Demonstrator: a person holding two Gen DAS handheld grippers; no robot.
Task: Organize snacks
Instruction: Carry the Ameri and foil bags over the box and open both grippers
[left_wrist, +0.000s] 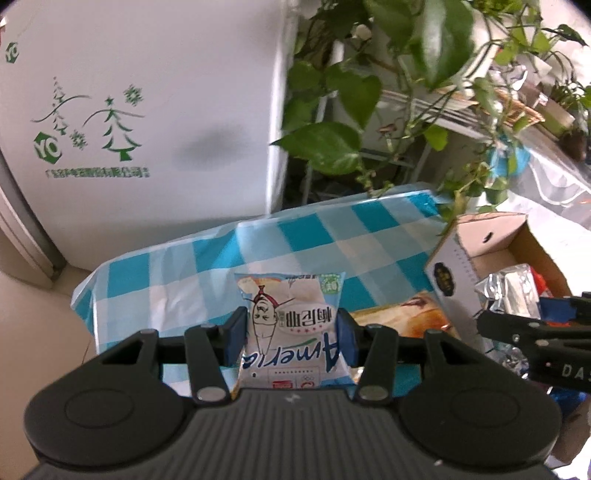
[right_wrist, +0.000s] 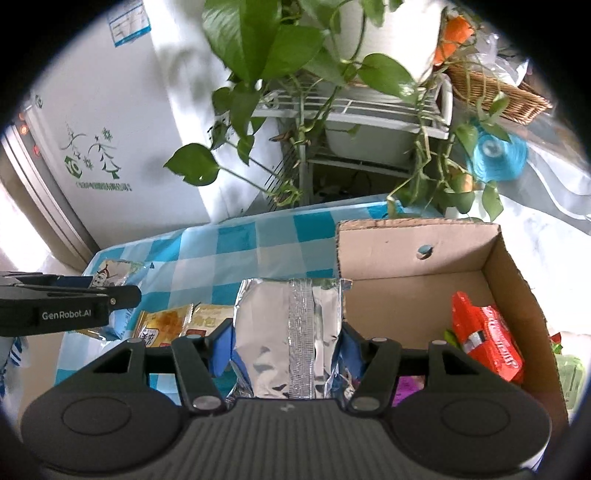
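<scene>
My left gripper (left_wrist: 291, 338) is shut on a white snack packet (left_wrist: 291, 317) with a cartoon figure, held above the blue checked tablecloth (left_wrist: 207, 258). My right gripper (right_wrist: 286, 345) is shut on a silver foil bag (right_wrist: 288, 328), held at the near left corner of the open cardboard box (right_wrist: 413, 258). A red snack packet (right_wrist: 487, 339) lies inside the box at the right. Yellow bread packets (right_wrist: 166, 325) lie on the cloth left of the box. In the left wrist view the box (left_wrist: 495, 240) is at the right, with the silver bag (left_wrist: 506, 291) and the right gripper (left_wrist: 532, 332) beside it.
A white fridge (left_wrist: 140, 110) stands behind the table at the left. A leafy plant (right_wrist: 266, 59) on a white rack (right_wrist: 369, 110) hangs over the table's far edge. A wicker basket (right_wrist: 491, 92) and a blue spool (right_wrist: 495, 153) sit at the back right.
</scene>
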